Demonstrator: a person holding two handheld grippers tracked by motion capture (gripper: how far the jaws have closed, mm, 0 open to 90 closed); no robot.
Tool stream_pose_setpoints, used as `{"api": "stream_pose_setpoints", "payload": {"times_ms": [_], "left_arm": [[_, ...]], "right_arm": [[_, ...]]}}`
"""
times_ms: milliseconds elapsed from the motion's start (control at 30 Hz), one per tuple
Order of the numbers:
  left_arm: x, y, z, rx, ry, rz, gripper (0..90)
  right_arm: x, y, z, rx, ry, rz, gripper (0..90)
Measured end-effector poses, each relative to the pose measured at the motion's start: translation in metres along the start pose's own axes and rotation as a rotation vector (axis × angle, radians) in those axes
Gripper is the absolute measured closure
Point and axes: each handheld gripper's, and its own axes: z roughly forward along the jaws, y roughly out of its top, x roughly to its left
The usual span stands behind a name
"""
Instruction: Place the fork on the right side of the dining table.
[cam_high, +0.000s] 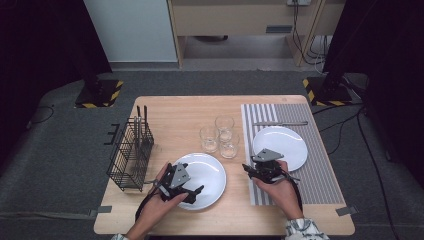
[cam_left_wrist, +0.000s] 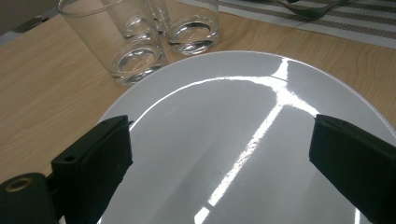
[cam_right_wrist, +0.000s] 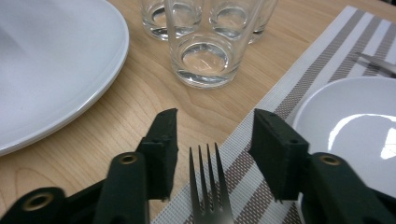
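At the placemat's (cam_right_wrist: 299, 84) left edge, the right claw (cam_right_wrist: 212, 140) stands parted around the fork (cam_right_wrist: 208, 186), pads clear.

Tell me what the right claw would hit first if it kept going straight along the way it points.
Probably the nearest drinking glass. The right claw stands open over a fork at the placemat's edge, its jaws aimed across bare wood at that glass, with two more behind. Depth is hard to judge, so it could pass above the fork's tines first.

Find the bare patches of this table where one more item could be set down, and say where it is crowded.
Free: the wood between the wire basket and the glasses, and the placemat strip right of the far plate. Crowded: around the glasses, between the near plate and the placemat.
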Motion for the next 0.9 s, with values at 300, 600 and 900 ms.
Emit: {"api": "stream_pose_setpoints", "payload": {"times_ms": [300, 600, 900], "left_arm": [[0.003, -0.001, -0.001, -0.001, 0.006, -0.013, 5.2], [0.004, -0.001, -0.003, -0.007, 0.016, -0.019, 5.2], [0.004, -0.001, -0.001, -0.002, 0.014, -0.015, 5.1]], "right_arm": [[0.005, -0.012, -0.02, -0.035, -0.083, -0.012, 27.2], [0.002, -0.023, -0.039, -0.044, -0.131, 0.025, 21.9], [-0.016, -0.034, -0.047, -0.032, -0.173, 0.117, 11.3]]}}
